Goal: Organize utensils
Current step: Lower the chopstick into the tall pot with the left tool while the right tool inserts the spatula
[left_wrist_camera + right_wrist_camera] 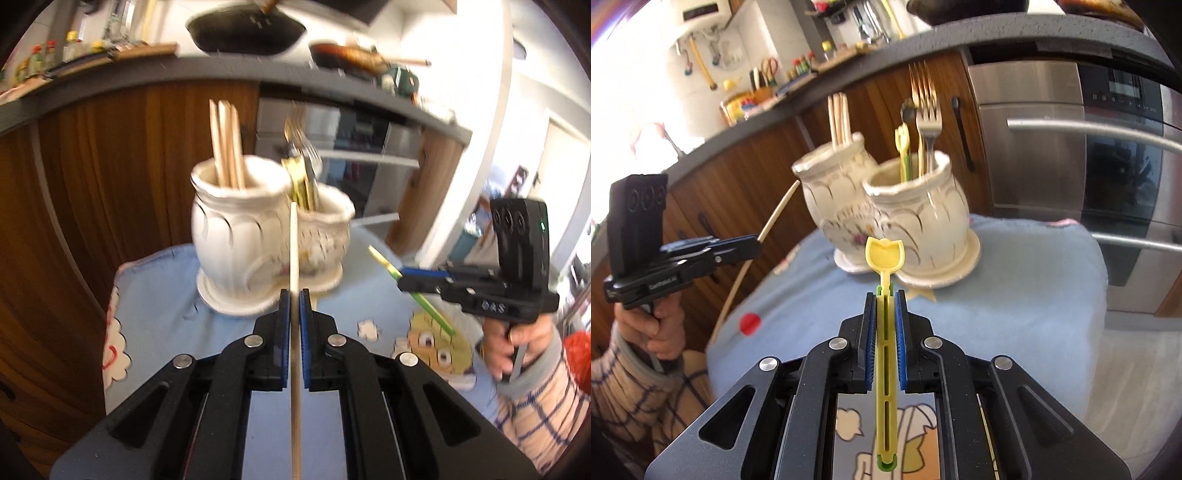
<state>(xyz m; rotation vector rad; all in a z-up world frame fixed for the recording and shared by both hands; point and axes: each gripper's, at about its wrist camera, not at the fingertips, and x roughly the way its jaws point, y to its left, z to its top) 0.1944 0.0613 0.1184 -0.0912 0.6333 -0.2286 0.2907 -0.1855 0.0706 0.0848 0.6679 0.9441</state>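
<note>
Setting: kitchen cabinets behind; blue cartoon cloth (1015, 295) covered my work surface.
Left gripper (294, 295): I had it clenched on a thin, smooth wooden chopstick (294, 258), aimed toward the pots.
Right gripper (885, 295): I had it clamped on a slotted yellow plastic fork (885, 254).
Targets: glossy ribbed ceramic pots, touching; chopstick pot (236, 229), fork pot (916, 221).
Advice: I judged each tool should tip upright over its matching pot before letting go.
</note>
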